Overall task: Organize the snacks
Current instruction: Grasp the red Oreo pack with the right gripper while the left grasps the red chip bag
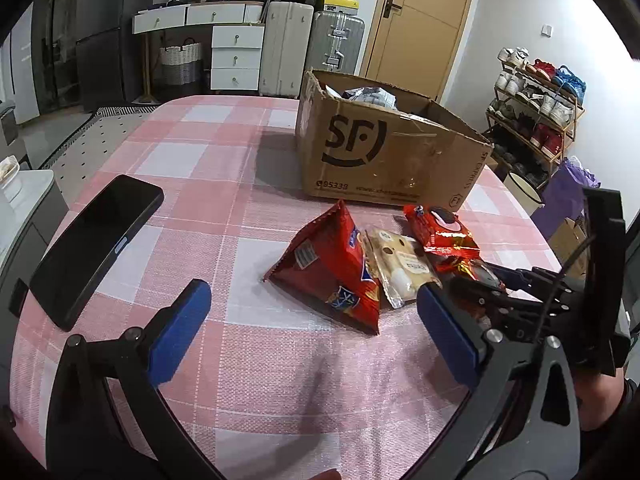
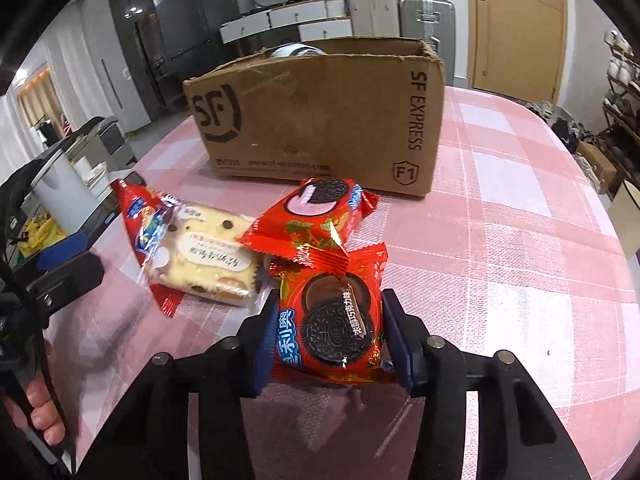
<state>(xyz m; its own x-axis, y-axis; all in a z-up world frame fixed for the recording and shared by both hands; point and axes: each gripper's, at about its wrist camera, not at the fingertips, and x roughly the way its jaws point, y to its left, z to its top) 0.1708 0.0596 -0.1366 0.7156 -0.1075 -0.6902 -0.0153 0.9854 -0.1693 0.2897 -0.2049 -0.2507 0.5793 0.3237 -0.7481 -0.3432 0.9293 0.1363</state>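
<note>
Left tongs [image 1: 312,328]: wide open, empty, hovering over the surface [image 1: 240,168] short of the chip bag [image 1: 332,268]. Cake pack [image 2: 208,256] lies beside it. Right tongs [image 2: 332,340]: closed on the cookie pack [image 2: 332,320], pads at both side edges. Pack likely light, crinkly, slippery; contents brittle, so grip gently. Box [image 2: 320,120] stands behind. Room: checked cloth, suitcases, door.

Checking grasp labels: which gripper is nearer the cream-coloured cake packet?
Left. The left gripper hangs open just short of the cake packet, one finger beside it. The right gripper is shut on a cookie pack beside it.
</note>
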